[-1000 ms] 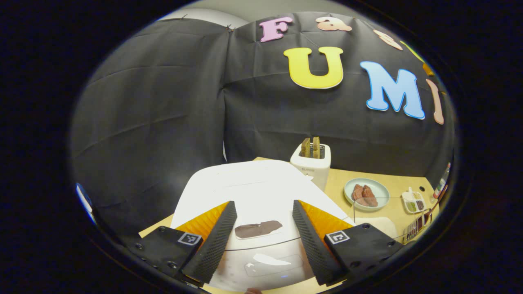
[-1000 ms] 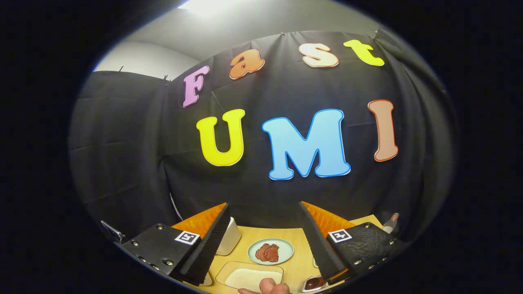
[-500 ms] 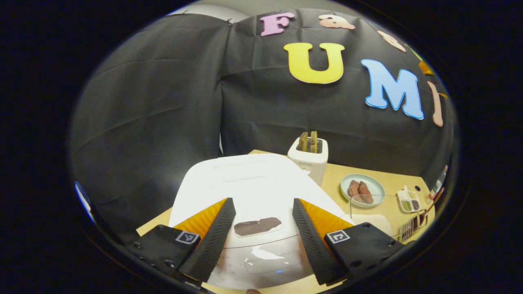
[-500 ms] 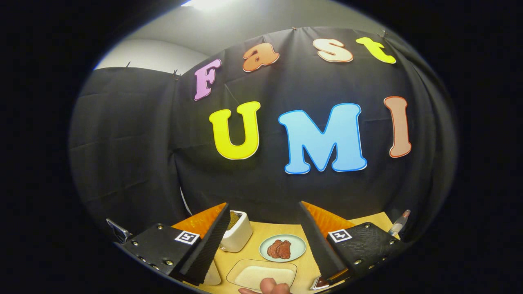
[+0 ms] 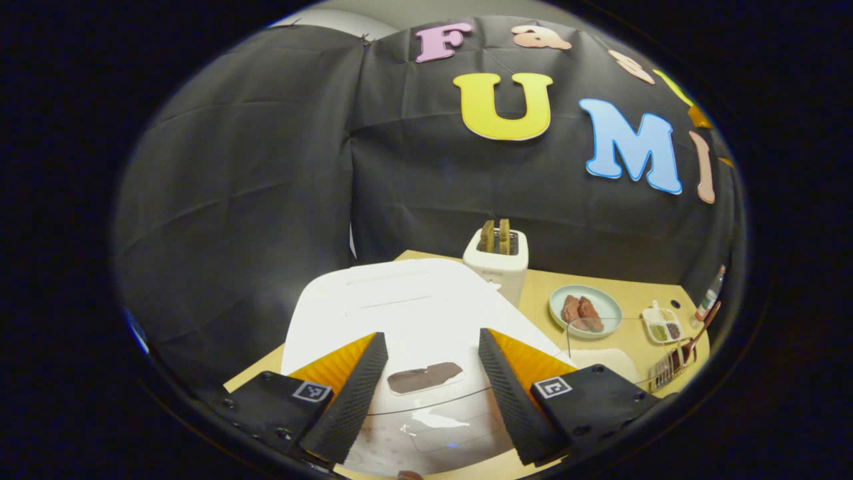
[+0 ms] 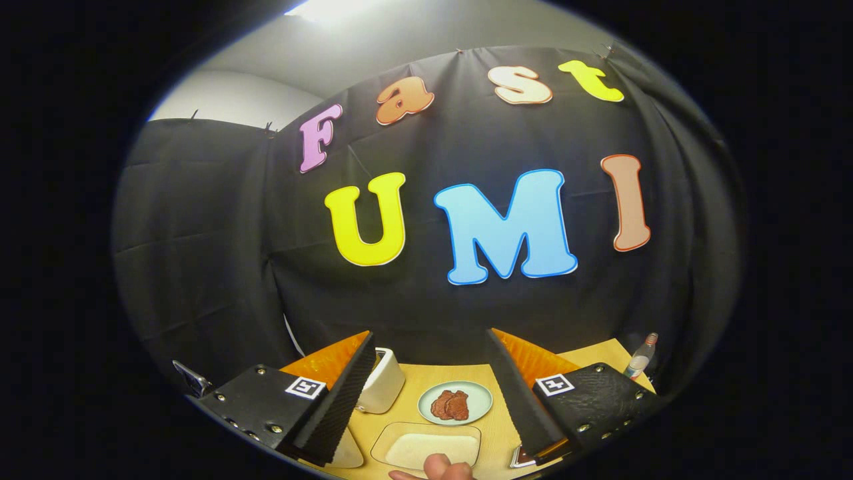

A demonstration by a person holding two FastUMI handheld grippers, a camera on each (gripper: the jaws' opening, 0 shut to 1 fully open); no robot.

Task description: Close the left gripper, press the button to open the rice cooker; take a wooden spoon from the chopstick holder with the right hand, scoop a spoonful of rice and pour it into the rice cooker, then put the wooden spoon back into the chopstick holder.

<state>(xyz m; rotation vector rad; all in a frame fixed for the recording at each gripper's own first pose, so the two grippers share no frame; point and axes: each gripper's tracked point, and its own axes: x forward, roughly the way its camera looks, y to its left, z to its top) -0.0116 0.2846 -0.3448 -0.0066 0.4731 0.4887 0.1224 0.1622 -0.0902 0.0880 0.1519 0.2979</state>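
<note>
The left tongs [image 5: 432,393] are released, their two black fingers wide apart above the white rice cooker [image 5: 406,313], whose lid is down. A dark button [image 5: 425,377] on the lid lies between the fingers, not touched. Beyond the cooker stands a toaster [image 5: 496,263], and to the right of it a plate of meat [image 5: 585,311] on the counter [image 5: 640,293]. The right tongs [image 6: 430,400] are also released and grasp nothing; between their fingers a glass dish of rice [image 6: 426,447] and the plate show below.
</note>
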